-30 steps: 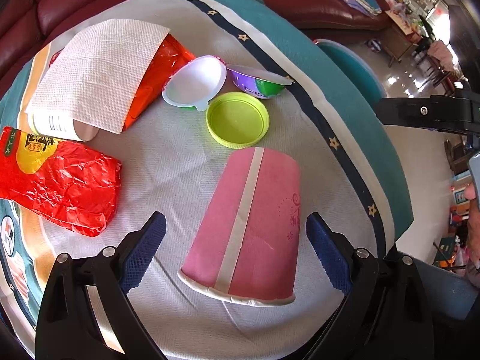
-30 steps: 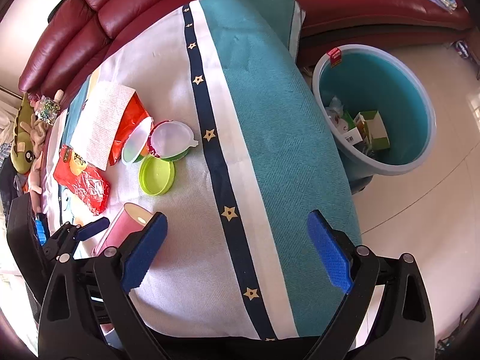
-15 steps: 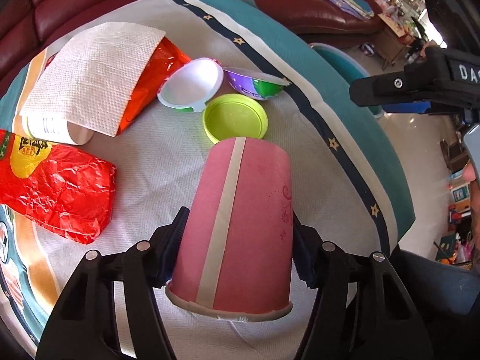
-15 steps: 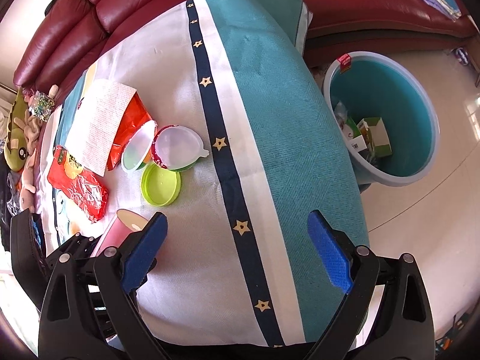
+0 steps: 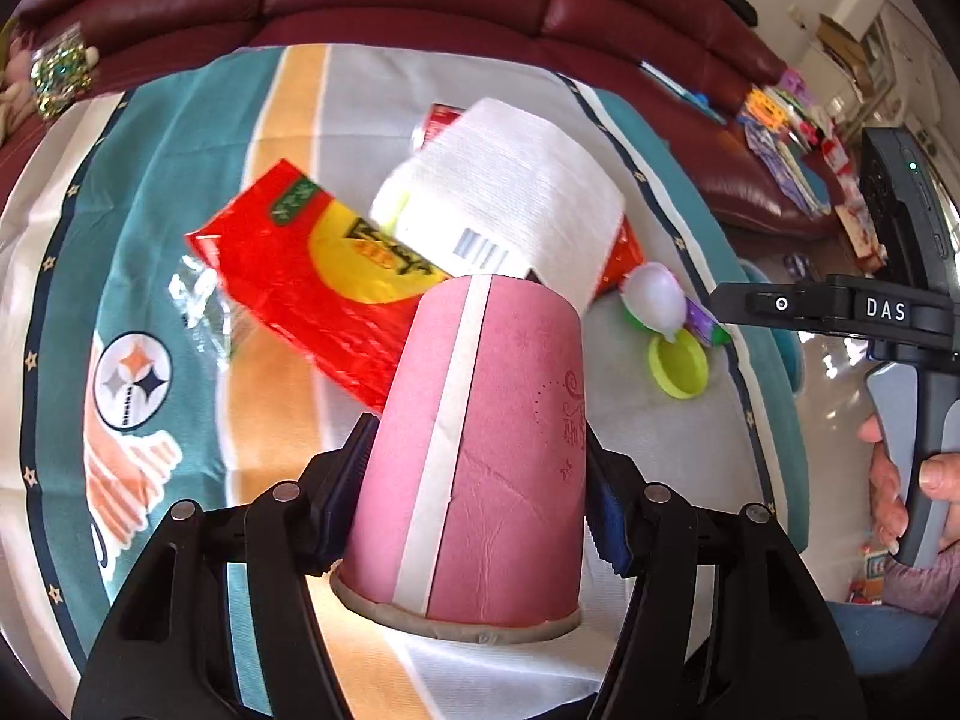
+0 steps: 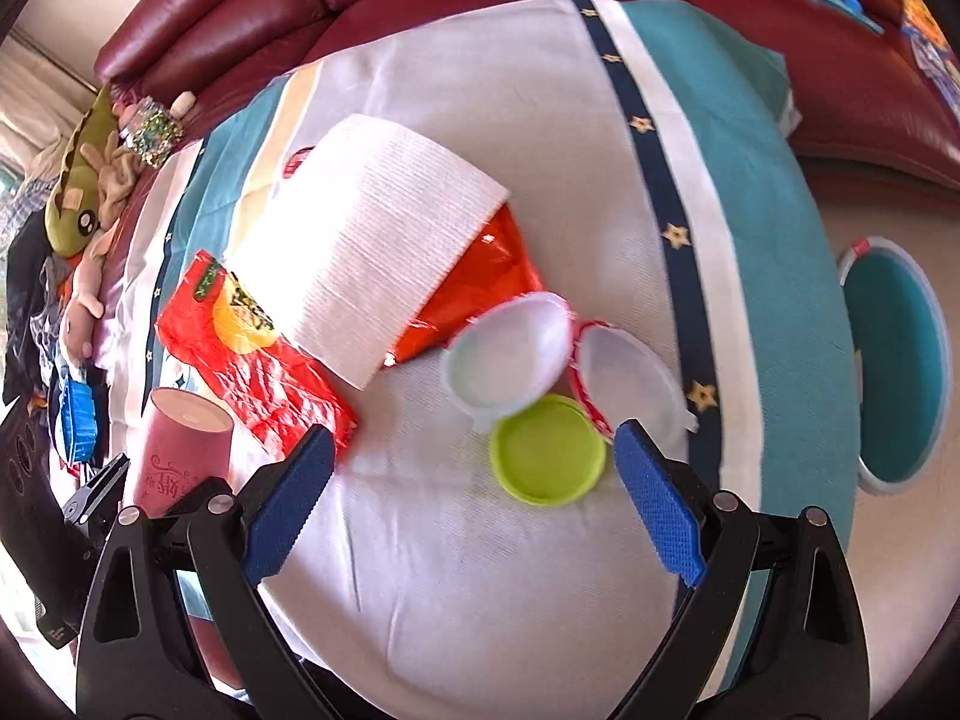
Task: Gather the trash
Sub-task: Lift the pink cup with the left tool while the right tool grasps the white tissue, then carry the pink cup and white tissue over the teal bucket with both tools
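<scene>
Pink cup [image 5: 480, 450], free a second ago, now clenched in left tool [image 5: 474, 498]; right tool [image 6: 474, 510] spread, empty.

The worktop [image 5: 372, 96] is viewed steeply from above, at close range, by both wrist cameras. The pink cup [image 5: 480, 450], red packet [image 6: 252, 372] and green lid [image 6: 546, 450] are shared.
</scene>
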Available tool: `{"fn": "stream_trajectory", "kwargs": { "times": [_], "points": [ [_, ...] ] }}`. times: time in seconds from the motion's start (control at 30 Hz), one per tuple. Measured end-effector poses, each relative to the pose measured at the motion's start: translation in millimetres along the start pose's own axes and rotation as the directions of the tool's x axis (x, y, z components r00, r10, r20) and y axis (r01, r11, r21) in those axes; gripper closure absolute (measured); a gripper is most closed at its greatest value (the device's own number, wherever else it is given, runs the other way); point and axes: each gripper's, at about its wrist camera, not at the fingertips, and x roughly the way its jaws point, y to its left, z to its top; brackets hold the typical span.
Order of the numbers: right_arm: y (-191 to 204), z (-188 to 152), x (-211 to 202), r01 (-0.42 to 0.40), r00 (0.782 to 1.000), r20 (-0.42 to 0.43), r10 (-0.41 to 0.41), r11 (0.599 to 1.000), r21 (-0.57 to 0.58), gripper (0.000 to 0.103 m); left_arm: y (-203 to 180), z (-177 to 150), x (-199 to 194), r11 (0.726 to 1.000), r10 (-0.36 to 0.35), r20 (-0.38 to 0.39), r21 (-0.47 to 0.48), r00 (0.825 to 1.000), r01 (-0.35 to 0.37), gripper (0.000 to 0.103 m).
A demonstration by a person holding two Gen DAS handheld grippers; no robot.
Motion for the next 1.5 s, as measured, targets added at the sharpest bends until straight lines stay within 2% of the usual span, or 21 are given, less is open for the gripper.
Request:
{"fn": "stream_trajectory", "kwargs": {
  "times": [0.2,0.43,0.6,0.77,0.87,0.93,1.03,1.17,1.23,1.27,1.5],
  "points": [
    [37.5,39.4,20.1,-0.036,0.999,0.012,0.037,0.998,-0.055,0.013,39.7,16.6,-9.3,0.997,0.018,0.026,-0.074,0.999,-0.016,0.039],
    [50.2,73.2,56.3,-0.030,1.000,-0.011,0.029,0.999,-0.040,0.013,52.6,36.2,3.7,0.995,0.006,0.035,-0.103,0.999,-0.002,0.039],
    [53.8,80.0,71.7,-0.016,1.000,-0.002,0.016,0.999,-0.045,0.013,54.4,43.2,19.6,0.994,-0.003,0.014,-0.106,1.000,0.005,0.039],
    [63.2,73.1,73.8,0.016,1.000,0.024,-0.013,0.993,-0.117,0.013,54.7,45.8,29.8,0.994,-0.009,-0.001,-0.109,1.000,0.009,0.039],
    [65.1,67.2,70.6,-0.001,0.999,0.047,0.007,0.991,-0.134,0.028,53.6,45.8,31.5,0.994,-0.011,0.000,-0.113,1.000,0.011,0.039],
    [66.0,66.7,65.0,-0.015,0.998,0.053,0.022,0.990,-0.139,0.057,52.9,45.7,31.4,0.993,-0.013,-0.001,-0.118,1.000,0.012,0.039],
    [66.0,65.1,57.9,-0.041,0.998,0.043,0.048,0.989,-0.141,0.075,49.7,45.4,28.4,0.994,-0.007,0.003,-0.113,1.000,0.007,0.039],
    [63.2,60.2,41.1,-0.063,0.995,0.069,0.073,0.989,-0.133,0.082,43.4,44.6,19.3,0.994,0.001,0.020,-0.106,1.000,0.001,0.039],
    [62.0,58.3,29.3,-0.071,0.992,0.089,0.084,0.988,-0.137,0.094,40.1,44.9,14.3,0.995,0.007,0.031,-0.102,1.000,-0.004,0.039],
    [61.1,57.4,23.0,-0.077,0.991,0.100,0.091,0.988,-0.136,0.096,38.1,45.1,11.7,0.995,0.009,0.036,-0.101,0.999,-0.006,0.039],
    [37.6,52.8,-24.1,-0.104,0.978,0.170,0.121,0.989,-0.103,0.098,11.1,49.1,-3.5,0.998,0.009,0.069,-0.070,0.998,-0.005,0.039]
  ]
}}
